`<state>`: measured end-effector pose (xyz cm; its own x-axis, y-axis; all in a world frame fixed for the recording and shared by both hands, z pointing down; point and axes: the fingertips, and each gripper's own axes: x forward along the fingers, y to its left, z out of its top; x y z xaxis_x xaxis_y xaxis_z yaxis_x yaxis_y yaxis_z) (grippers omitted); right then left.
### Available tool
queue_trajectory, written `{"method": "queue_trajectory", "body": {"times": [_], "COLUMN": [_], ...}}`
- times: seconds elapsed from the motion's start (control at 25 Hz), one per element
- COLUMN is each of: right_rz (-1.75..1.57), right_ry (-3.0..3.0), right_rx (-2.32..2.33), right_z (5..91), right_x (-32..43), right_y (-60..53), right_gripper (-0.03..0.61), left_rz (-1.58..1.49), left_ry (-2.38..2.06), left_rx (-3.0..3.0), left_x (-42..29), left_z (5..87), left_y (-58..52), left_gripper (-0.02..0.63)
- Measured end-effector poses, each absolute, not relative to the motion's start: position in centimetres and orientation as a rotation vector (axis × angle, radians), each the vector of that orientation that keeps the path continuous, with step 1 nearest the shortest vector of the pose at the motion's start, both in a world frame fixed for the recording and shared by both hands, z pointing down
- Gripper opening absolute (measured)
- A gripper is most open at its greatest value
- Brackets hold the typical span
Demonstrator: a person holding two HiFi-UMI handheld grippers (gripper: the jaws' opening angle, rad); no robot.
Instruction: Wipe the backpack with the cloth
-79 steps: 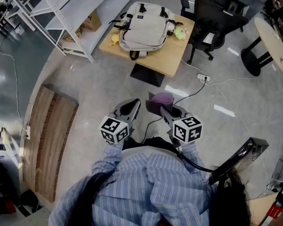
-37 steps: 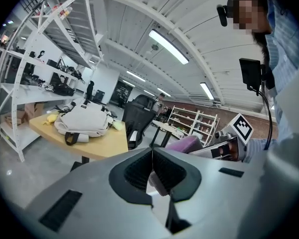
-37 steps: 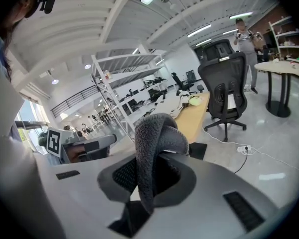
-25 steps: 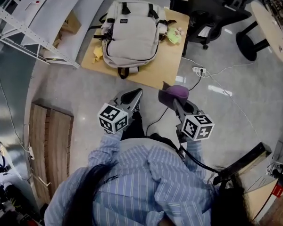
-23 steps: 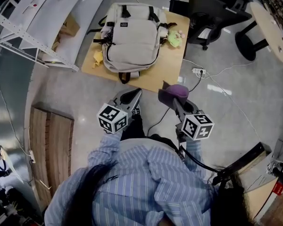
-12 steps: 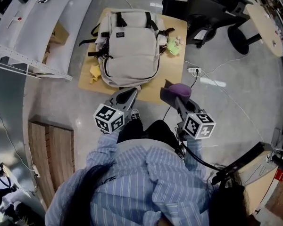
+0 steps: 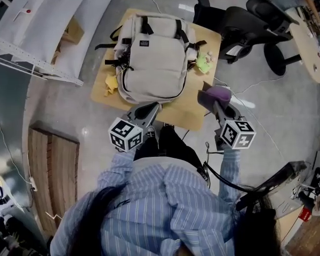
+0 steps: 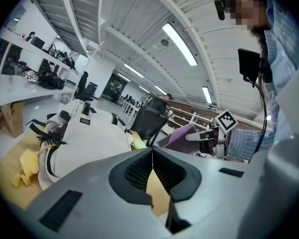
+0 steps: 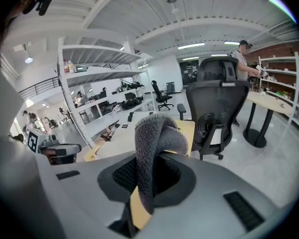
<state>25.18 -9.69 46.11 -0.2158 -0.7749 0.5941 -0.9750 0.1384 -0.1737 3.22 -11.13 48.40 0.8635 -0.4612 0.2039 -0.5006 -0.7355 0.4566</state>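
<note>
Right gripper view shows the right gripper [image 9: 148, 180] clamped on a folded purple-grey cloth [image 9: 157, 131]; the left gripper [image 8: 152, 158] has its jaws pressed together on nothing. Both hover at the near edge of the wooden table [image 7: 189, 113], where the beige backpack [image 7: 152, 57] lies flat.

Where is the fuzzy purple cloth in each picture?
Head view: the cloth sits right of centre, held by the right gripper.
Left gripper view: it is right of centre, looking purple.
Right gripper view: it is in the middle, looped and looking grey.
Shared landmark: the black chair.
</note>
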Motion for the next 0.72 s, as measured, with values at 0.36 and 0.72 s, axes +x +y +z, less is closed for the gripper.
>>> {"method": "queue_trajectory", "body": {"times": [0.36,0.72], "right_rz": [0.421,0.168], "right_ry": [-2.132,-2.129], "right_rx": [1.455,1.264], "right_z": [45.3,47.8], "right_x": [30.3,33.3], "right_y": [-23.7,-38.3], "right_gripper": [0.041,0.041], "left_rz": [0.115,0.163], "left_ry": [-0.82,-0.915], "left_rx": [2.483,2.406], "left_x": [4.9,6.1], "left_z": [48.8,50.1], "left_y": [-14.8,-16.3], "left_gripper": [0.006,0.006]}}
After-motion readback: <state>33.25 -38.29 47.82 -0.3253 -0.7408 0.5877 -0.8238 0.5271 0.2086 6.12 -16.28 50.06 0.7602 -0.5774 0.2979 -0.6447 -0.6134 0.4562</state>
